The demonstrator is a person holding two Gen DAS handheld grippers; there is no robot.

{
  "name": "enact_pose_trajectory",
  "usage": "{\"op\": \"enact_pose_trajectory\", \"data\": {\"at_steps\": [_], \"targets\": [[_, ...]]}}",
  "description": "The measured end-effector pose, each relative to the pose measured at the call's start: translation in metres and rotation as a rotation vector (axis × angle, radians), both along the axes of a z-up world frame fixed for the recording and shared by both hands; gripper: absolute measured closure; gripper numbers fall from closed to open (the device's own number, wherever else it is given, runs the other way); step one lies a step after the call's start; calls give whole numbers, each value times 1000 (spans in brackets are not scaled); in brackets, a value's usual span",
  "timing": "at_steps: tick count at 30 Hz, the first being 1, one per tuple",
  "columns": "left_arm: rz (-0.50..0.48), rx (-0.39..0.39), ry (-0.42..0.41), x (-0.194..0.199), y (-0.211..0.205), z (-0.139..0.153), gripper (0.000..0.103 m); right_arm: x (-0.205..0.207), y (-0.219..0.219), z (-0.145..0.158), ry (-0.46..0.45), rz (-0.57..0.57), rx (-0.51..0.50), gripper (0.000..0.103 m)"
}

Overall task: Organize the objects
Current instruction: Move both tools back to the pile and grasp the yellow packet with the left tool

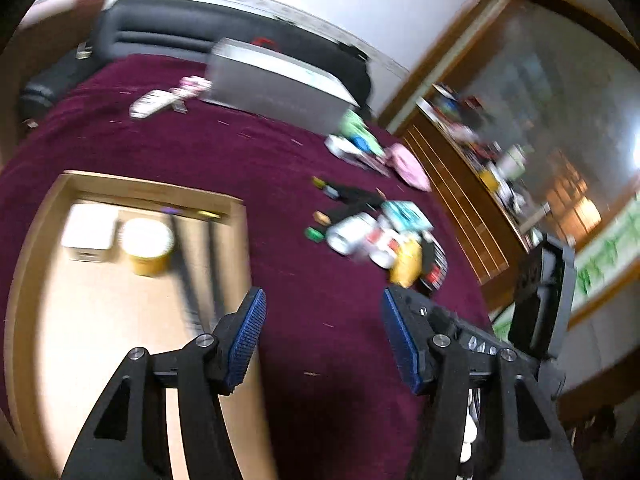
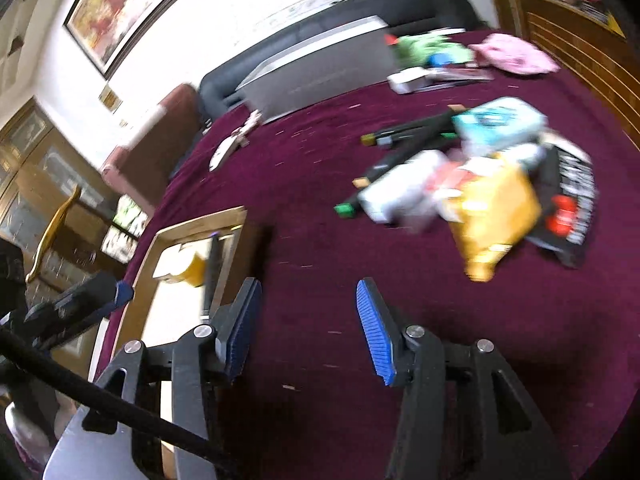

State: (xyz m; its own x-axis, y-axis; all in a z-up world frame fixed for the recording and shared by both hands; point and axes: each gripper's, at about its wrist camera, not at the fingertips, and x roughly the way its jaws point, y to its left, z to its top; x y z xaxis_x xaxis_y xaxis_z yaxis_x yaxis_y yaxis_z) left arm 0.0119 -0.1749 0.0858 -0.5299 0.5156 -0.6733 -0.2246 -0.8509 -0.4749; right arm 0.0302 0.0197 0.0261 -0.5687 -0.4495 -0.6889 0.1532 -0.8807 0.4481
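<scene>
An open cardboard box (image 1: 236, 240) sits on the maroon cloth at the left. It holds a yellow cup (image 1: 148, 248), a white box (image 1: 90, 232) and a black marker (image 1: 188, 264). My left gripper (image 1: 322, 296) hangs open over the box's right edge, with nothing between its pads. To the right lies a pile: a yellow packet (image 2: 496, 216), a white tube (image 2: 396, 192), a teal box (image 2: 500, 120), a black packet (image 2: 572, 200) and several markers (image 2: 412, 128). My right gripper (image 2: 309, 286) is open and empty above bare cloth, between the box (image 2: 200, 220) and the pile.
A grey case (image 1: 276, 88) stands at the back of the cloth, with a white remote-like item (image 1: 150, 104) to its left and pink (image 1: 408, 166) and green things to its right. A dark sofa (image 1: 160, 28) lies behind. A wooden cabinet (image 1: 460, 184) borders the right side.
</scene>
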Motion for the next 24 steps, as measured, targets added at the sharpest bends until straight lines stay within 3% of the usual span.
{"op": "enact_pose_trajectory", "data": {"at_steps": [7,16,20,24], "targets": [[-103,-61,-53,-1,85,-18,50,7,88,1,21,-139,-63,52],[-76,-162,30,-8,114,-33,50,-13,191,-4,112,-356,-15,52],[-79,-205,30,-24,119,-49,50,-22,215,-21,91,-398,-82,52],[-108,-208,42,-36,132,-60,50,-33,219,-39,25,-371,-123,52]]}}
